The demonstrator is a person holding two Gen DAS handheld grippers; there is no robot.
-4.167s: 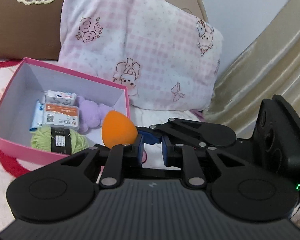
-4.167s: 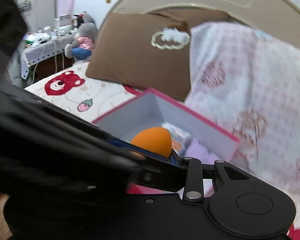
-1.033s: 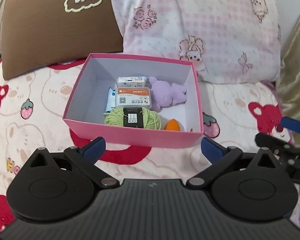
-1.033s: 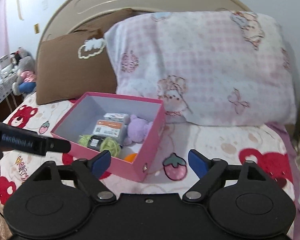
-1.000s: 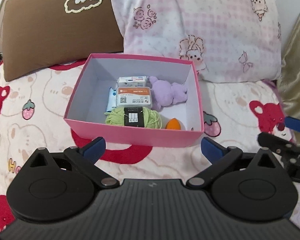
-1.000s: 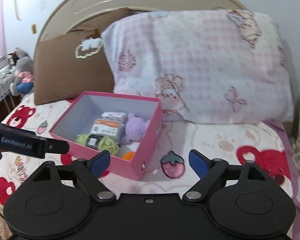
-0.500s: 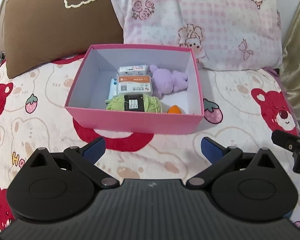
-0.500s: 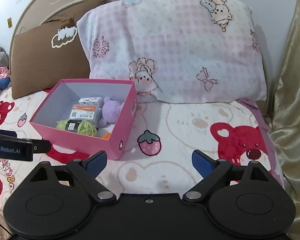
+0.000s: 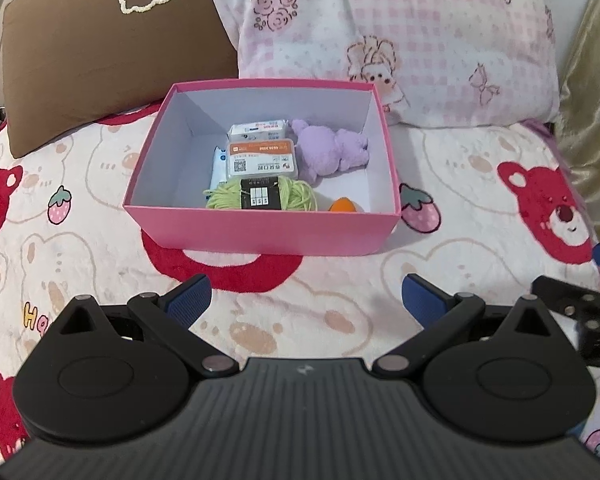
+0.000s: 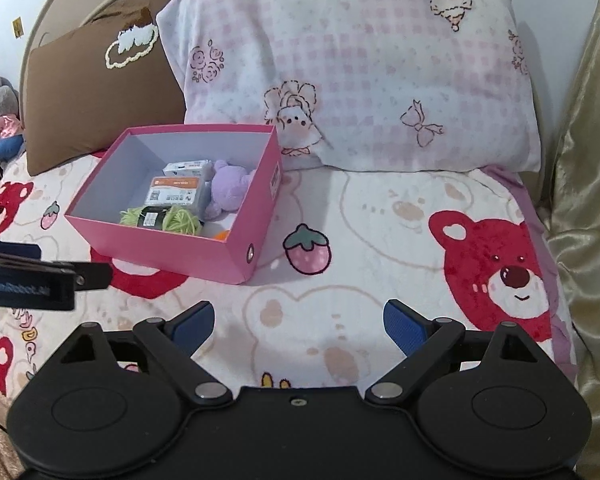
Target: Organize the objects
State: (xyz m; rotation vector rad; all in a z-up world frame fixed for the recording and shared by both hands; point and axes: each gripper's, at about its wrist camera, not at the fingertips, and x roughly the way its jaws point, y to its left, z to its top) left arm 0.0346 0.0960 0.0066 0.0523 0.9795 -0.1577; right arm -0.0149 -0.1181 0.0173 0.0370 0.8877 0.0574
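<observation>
The bed (image 9: 340, 312) is covered with a cream blanket (image 10: 380, 240) printed with red bears, pale bear outlines and pink strawberries. A pink box (image 9: 260, 232) sits on the blanket, open at the top, over a red patch of the print and just beside a strawberry on its right. At the head of the bed a brown pillow (image 9: 100, 48) with a white cloud patch leans upright, and a pink checked pillow (image 10: 360, 72) lies to its right, overlapping its edge. The box stands near both pillows.
</observation>
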